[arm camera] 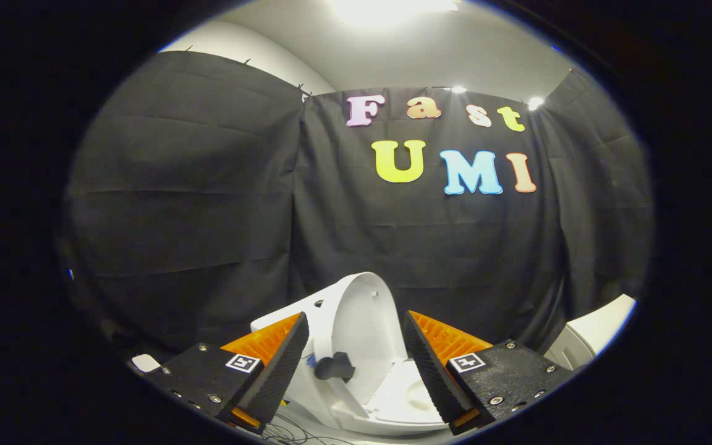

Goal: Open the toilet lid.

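Gripper view: my gripper [356, 364] is held out in front of me with its two fingers spread wide apart, nothing pinched between them, so it's released. Each finger carries a small square marker tag near its base. Between the fingers and just beyond them sits the toilet [387, 408], small and white, low down. The toilet lid [356, 315] is raised, standing close to upright and tilted a bit, its hollow inner face turned toward the seat side. A dark knob [334, 368] sticks out from the lid's lower part, close to my left finger [282, 358] but I can't tell if they touch. My right finger [430, 364] is beside the seat [408, 395], apart from the lid. The seat lies flat below the lid. Behind the toilet hangs the black cloth wall [207, 204], creased. A white rounded object [597, 330] shows beyond my right finger, off to the side; can't tell what it is. Thin cables [294, 429] lie on the floor just under the fingers. Bright ceiling light [387, 9] glares overhead.
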Demonstrator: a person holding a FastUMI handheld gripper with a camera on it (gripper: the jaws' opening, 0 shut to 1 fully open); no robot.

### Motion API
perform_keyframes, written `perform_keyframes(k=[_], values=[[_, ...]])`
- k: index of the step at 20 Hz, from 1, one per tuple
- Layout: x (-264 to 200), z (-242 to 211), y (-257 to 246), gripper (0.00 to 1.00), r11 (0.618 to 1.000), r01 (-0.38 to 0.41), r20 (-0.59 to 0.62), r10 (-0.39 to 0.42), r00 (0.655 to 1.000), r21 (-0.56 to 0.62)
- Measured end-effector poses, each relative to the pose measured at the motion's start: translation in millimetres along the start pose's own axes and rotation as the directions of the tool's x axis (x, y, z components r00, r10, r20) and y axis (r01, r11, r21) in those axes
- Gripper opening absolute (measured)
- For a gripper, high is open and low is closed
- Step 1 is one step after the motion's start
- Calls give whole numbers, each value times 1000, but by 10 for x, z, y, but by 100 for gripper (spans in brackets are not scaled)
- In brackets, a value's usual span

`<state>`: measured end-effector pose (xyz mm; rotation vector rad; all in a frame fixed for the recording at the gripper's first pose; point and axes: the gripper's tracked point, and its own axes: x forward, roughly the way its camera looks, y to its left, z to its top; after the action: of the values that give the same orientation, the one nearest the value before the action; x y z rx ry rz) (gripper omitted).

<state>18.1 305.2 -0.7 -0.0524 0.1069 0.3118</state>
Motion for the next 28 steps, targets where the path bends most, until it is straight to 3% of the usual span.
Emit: perform_keyframes(k=[11, 20, 28], values=[[-308, 448, -1862, 95, 990, 133, 137, -125, 983, -48], [-494, 598, -2552, 95, 990, 139, 137, -132, 982, -40], [-867, 180, -3061, 95, 982, 188, 83, -188, 979, 14]])
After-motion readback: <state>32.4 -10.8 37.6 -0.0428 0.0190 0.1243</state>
